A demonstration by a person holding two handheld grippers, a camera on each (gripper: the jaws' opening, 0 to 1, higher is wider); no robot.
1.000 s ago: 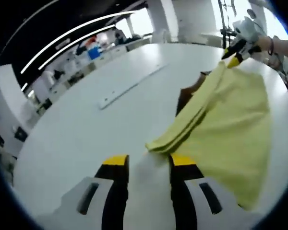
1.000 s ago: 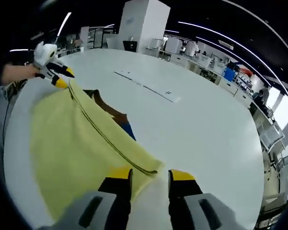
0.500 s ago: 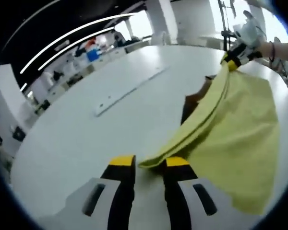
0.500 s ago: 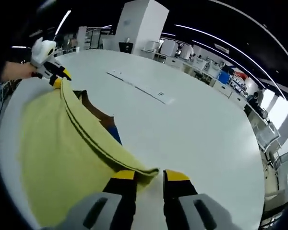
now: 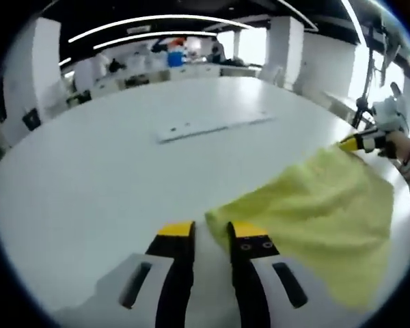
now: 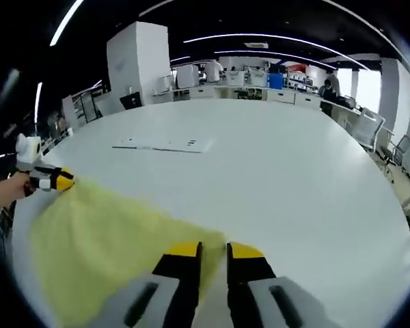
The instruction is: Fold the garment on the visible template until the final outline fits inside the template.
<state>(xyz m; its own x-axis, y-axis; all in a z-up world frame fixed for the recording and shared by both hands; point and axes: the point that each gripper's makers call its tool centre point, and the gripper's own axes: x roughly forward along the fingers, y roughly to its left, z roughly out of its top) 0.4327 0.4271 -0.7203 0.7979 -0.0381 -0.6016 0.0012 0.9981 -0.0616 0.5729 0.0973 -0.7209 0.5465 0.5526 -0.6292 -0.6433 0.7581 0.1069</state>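
Note:
A yellow garment (image 5: 314, 212) hangs stretched between my two grippers over the white table (image 5: 89, 184). My left gripper (image 5: 212, 229) is shut on one corner of its edge. In the left gripper view the right gripper (image 5: 361, 142) holds the far corner, with a hand behind it. In the right gripper view the garment (image 6: 96, 246) spreads to the left, and my right gripper (image 6: 214, 250) is shut on its near corner. The left gripper (image 6: 58, 181) pinches the other corner at the far left. The cloth hides whatever lies under it.
A long white strip (image 5: 212, 124) lies flat on the table beyond the garment, also in the right gripper view as a strip (image 6: 160, 144). The table's far edge (image 6: 369, 157) has chairs beside it. Desks, pillars and shelves stand in the room behind.
Both grippers have carried the garment's held edge up and across, so the cloth now hangs spread between them. The brown and blue patch beside the fold is out of sight. Both views swung.

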